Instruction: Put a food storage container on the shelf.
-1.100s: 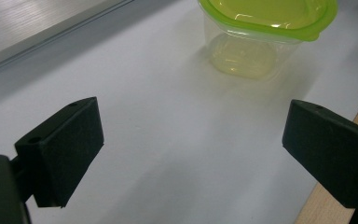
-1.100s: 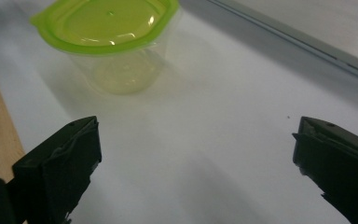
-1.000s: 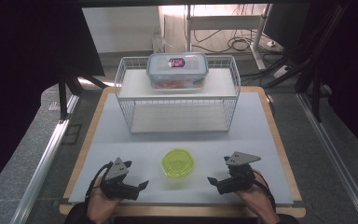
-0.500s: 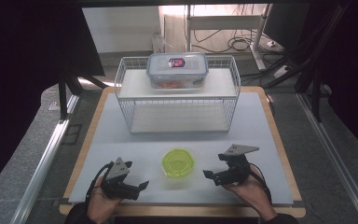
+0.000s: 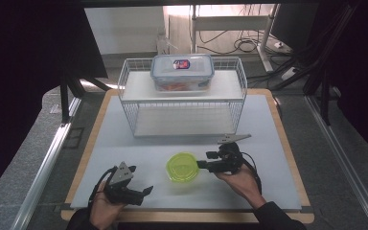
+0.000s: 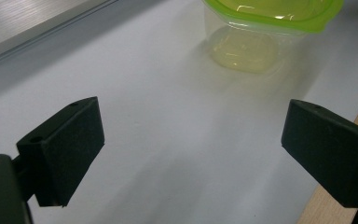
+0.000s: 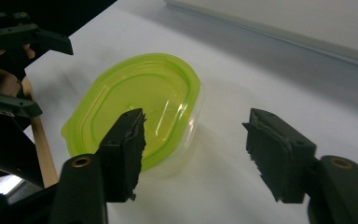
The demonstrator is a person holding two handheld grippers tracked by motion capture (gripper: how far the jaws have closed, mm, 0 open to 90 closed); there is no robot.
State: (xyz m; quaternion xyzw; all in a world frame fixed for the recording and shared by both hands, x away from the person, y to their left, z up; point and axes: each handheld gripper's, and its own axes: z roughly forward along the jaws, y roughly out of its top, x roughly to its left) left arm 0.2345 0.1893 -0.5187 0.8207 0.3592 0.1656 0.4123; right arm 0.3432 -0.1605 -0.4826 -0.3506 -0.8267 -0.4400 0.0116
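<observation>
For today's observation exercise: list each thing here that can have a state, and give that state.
Green-lidded container: lid on, upright on the mat, ungripped.
Clear lidded box: closed, on the wire rack's top shelf.
Left hand-held gripper: open, holding nothing.
Right hand-held gripper: open, jaws just narrowing, beside the container.

Open mat flanks the green-lidded tub; wire rack blocks behind.
</observation>
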